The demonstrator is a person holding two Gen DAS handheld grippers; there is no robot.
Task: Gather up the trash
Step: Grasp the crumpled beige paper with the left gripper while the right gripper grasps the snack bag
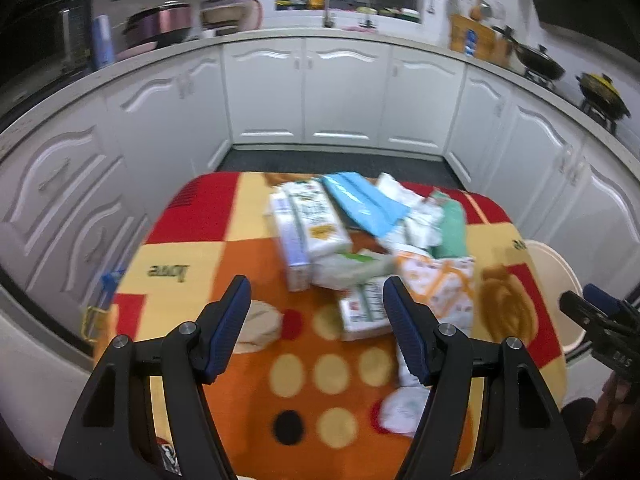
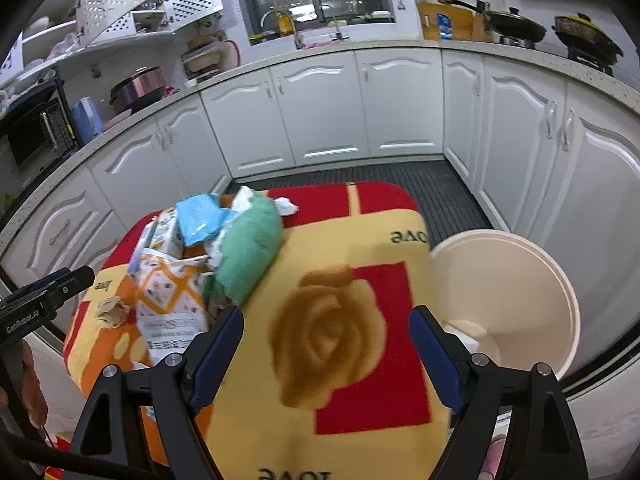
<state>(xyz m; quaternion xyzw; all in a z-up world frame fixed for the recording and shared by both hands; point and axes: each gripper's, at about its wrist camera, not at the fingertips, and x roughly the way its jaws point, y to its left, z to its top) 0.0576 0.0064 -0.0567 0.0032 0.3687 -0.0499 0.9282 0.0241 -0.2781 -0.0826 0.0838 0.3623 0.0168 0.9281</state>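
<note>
White kitchen cabinets (image 1: 344, 92) ring the patterned tablecloth (image 2: 352, 240). Left gripper (image 1: 316, 320) gapes empty, wrapper pile (image 1: 360, 236) (blurred) beyond its fingertips. Right gripper (image 2: 326, 344) also gapes empty, cream bin (image 2: 520, 292) beside its right finger.

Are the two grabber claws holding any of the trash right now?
No. The left gripper and the right gripper are both open and empty, with only the blanket showing between their fingers.
</note>
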